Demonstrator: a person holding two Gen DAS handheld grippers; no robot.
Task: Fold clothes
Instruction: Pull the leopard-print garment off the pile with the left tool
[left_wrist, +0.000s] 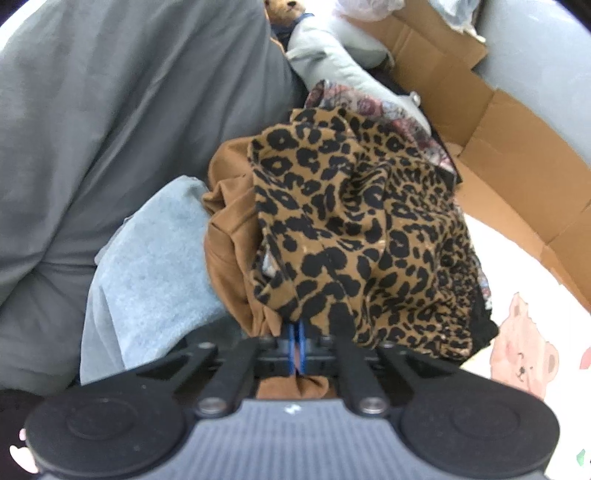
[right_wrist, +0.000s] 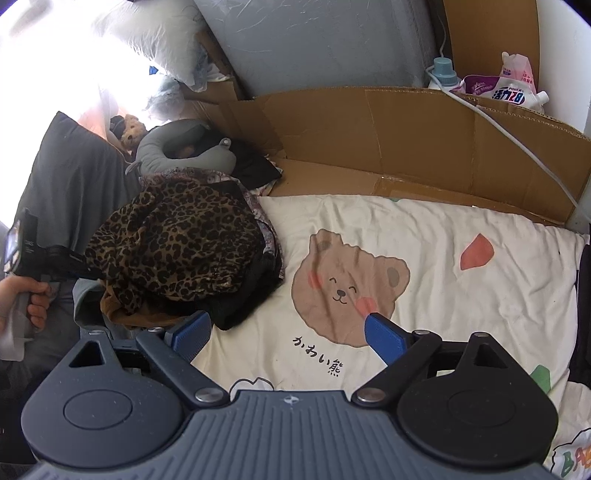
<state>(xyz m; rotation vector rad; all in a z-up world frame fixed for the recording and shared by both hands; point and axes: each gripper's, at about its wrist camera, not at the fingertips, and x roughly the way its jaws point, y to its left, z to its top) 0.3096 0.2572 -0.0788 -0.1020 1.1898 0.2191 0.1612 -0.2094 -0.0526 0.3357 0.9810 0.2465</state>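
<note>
Left tool: blue pads pressed together, pinched on cloth at the near edge of the pile; the fold caught looks to be brown garment, with the leopard garment draped right over the tips, so which layer is gripped cannot be told for certain.
Right tool: jaws wide, nothing between them, hovering over the bedspread just beside the pile.
Pile location: on the bed at the bedspread's left edge, against a grey cushion; leopard on top, brown and a black garment beneath, floral cloth behind.
Handling: thin, light, limp fabric; no stiffness, will sag and drag neighbouring layers when lifted.
Slip: the thin leopard cloth may slide through a narrow pinch.
Grasp point: take a hem or corner, single layer, one tool at each end.
Risk: lifting several garments together.
</note>
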